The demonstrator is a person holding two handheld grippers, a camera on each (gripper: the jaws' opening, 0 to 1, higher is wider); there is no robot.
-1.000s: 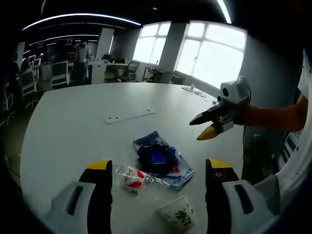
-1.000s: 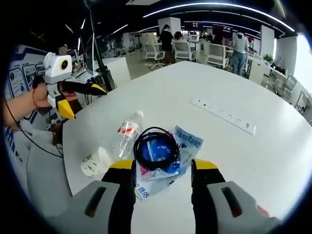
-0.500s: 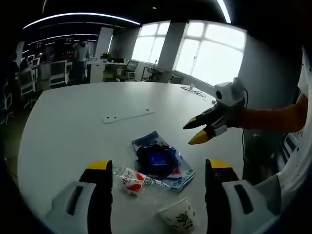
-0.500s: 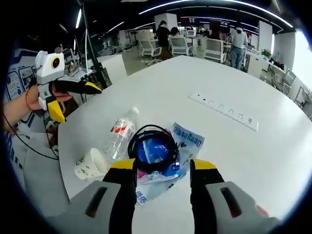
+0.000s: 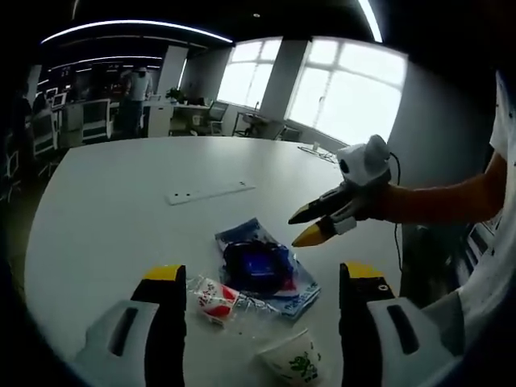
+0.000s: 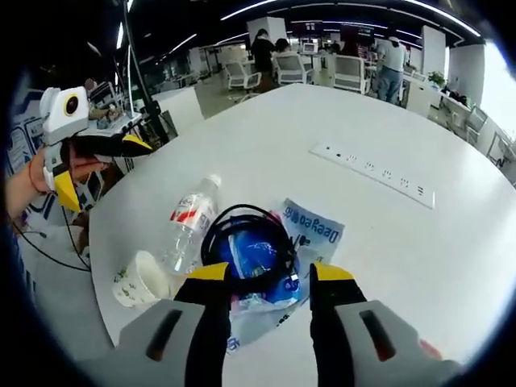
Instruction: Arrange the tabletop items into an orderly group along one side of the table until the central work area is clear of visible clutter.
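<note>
Lying clustered near one rounded edge of the white tabletop (image 6: pixel 451 242): a clear plastic bottle (image 6: pixel 187 227) with a red-and-white label, on its side; a paper cup (image 6: pixel 135 279) with a green print, tipped over just beside the bottle's base and closest to the edge; a blue plastic packet (image 6: pixel 310 230) with a coil of black cable (image 6: pixel 246 242) resting on top of it, touching or nearly touching the bottle; sitting well apart from the cluster, farther in toward the middle, a flat white power strip (image 6: pixel 379 172); leaving broad bare surface spreading beyond the strip toward the far edge and off to either side; hovering over the cluster in the right gripper view, the right tool (image 6: pixel 262 278), jaws standing parted with the cable and packet showing between the yellow tips, gripping nothing; appearing in the left gripper view as the right tool (image 5: pixel 310 226), held above the packet (image 5: pixel 270 274) by a hand in an orange sleeve, tips spread; hanging low over the near edge, the left tool (image 5: pixel 262 278), jaws wide apart and empty, with the bottle (image 5: pixel 218 297) and cup (image 5: pixel 289 361) lying between them; showing in the right gripper view off the tabletop's edge as the left tool (image 6: pixel 97 165), raised, tips apart; standing in the background, office chairs and desks.
</note>
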